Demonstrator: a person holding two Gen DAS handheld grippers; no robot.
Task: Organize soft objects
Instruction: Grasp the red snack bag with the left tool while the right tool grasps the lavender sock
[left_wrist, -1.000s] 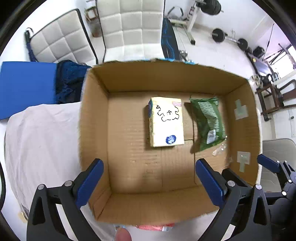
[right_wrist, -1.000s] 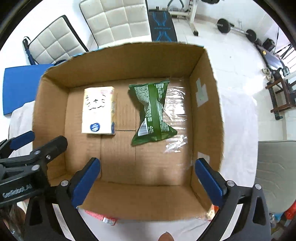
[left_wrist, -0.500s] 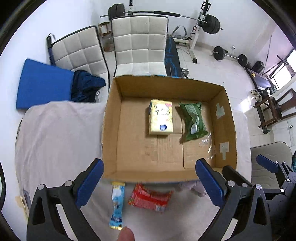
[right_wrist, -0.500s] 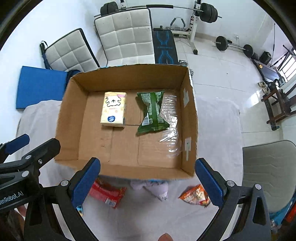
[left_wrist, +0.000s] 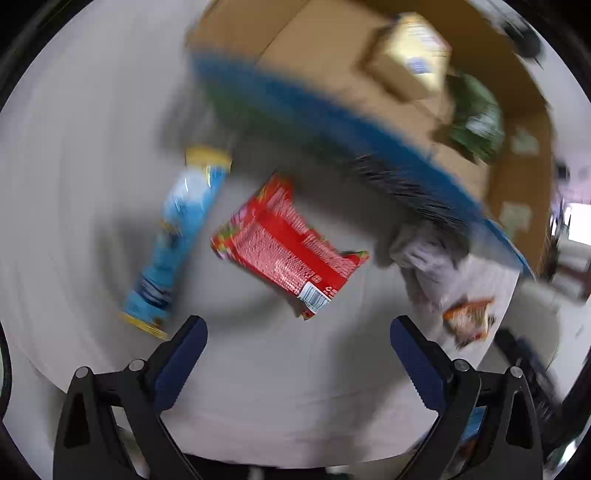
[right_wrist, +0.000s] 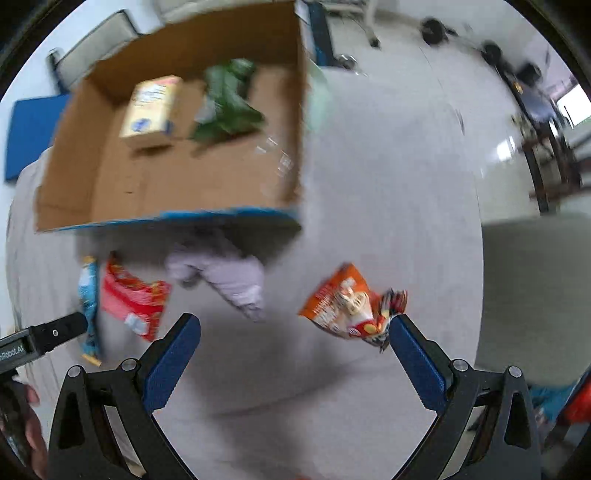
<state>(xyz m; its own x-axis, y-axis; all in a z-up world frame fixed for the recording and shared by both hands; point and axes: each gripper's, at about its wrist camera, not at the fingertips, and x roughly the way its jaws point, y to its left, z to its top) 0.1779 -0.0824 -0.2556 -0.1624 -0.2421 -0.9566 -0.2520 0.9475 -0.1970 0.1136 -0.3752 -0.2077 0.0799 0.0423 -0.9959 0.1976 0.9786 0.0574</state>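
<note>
Packets (left_wrist: 289, 248) on grey cloth (right_wrist: 369, 206)

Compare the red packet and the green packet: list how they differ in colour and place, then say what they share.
Colour: the red packet is red with white print; the green packet is dark green.
Place: the red packet lies on the table outside the box, in front of its near wall; the green packet lies inside the box, beside the yellow carton.
Shared: both are soft, crinkled packets lying flat, and neither is held by any jaws.
</note>
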